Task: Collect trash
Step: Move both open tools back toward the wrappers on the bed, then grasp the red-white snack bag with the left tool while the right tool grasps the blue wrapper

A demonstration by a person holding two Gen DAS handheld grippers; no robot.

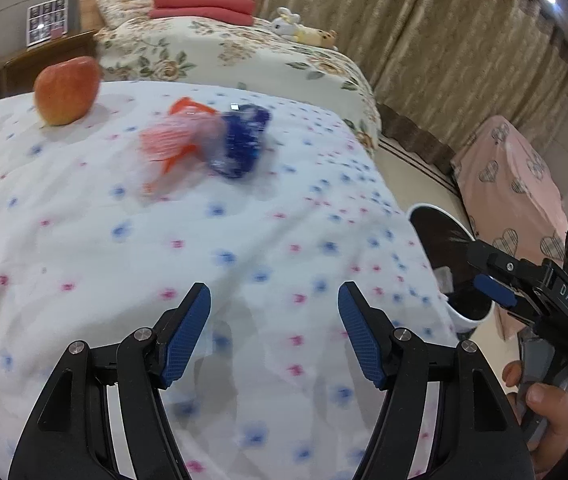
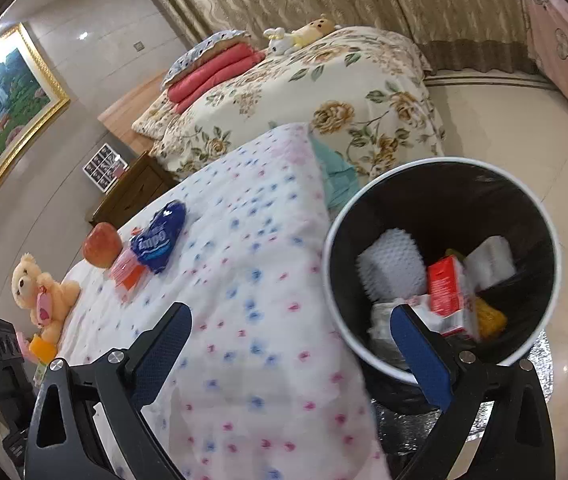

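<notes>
A blue snack wrapper (image 1: 242, 142) and an orange-pink wrapper (image 1: 174, 142) lie together on the white dotted bedspread (image 1: 204, 260); they also show in the right wrist view, blue (image 2: 160, 236) and orange (image 2: 126, 268). My left gripper (image 1: 274, 324) is open and empty, low over the bedspread, well short of the wrappers. My right gripper (image 2: 287, 344) is open and empty at the bed's edge beside the black-lined trash bin (image 2: 439, 176), which holds a red carton (image 2: 445, 286) and white packaging. The right gripper also shows in the left wrist view (image 1: 495, 288).
An apple (image 1: 66, 90) stands on the bed behind the wrappers. A teddy bear (image 2: 40, 288) sits at the bed's left side. A floral bed (image 2: 323, 92), a wooden nightstand (image 2: 132, 192), curtains and a pink covered object (image 1: 511, 184) surround the area.
</notes>
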